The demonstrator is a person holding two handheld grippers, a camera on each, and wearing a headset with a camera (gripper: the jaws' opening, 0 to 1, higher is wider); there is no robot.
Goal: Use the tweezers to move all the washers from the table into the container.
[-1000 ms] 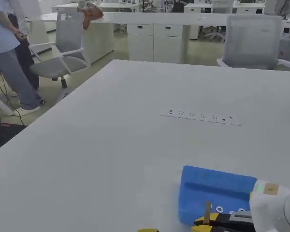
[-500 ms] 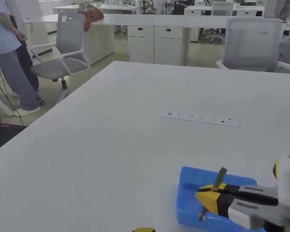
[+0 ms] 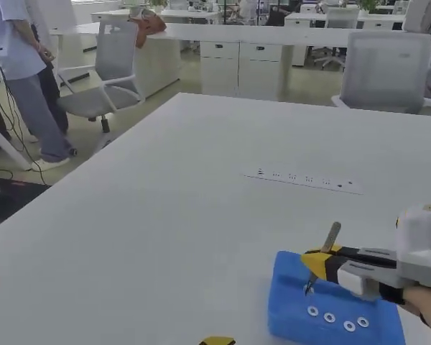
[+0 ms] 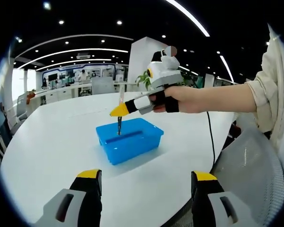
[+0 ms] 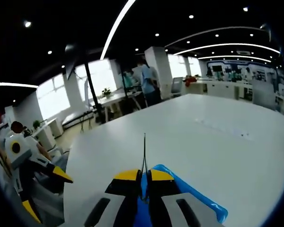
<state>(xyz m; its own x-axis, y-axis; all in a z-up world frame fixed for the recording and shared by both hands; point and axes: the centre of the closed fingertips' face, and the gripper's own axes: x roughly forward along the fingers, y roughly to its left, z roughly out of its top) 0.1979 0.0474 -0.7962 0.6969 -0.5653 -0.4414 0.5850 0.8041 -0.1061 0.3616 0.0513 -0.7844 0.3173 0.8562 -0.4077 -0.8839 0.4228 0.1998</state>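
Room: open office, white desks at the back, a person [image 3: 21, 65] standing far left beside a grey chair [image 3: 104, 79].
Surface: wide white surface [image 3: 165, 230], and an outlet strip [image 3: 302, 180] set flush across its middle, well apart from the work.
Container: blue container [image 3: 280, 316] near the front right; four washers [image 3: 330, 317] lie on its floor.
Right hand-held gripper [image 3: 317, 264]: jaws pinched almost together on the tweezers [image 3: 332, 236], tips pointing down over the container's left part. Contact with the floor? Cannot tell.
Left hand-held gripper [image 4: 146, 176]: jaws spread wide, holding nothing, low at the near edge, container ahead.
In the way: from the left gripper view, the right hand-held gripper and forearm hang above the container.
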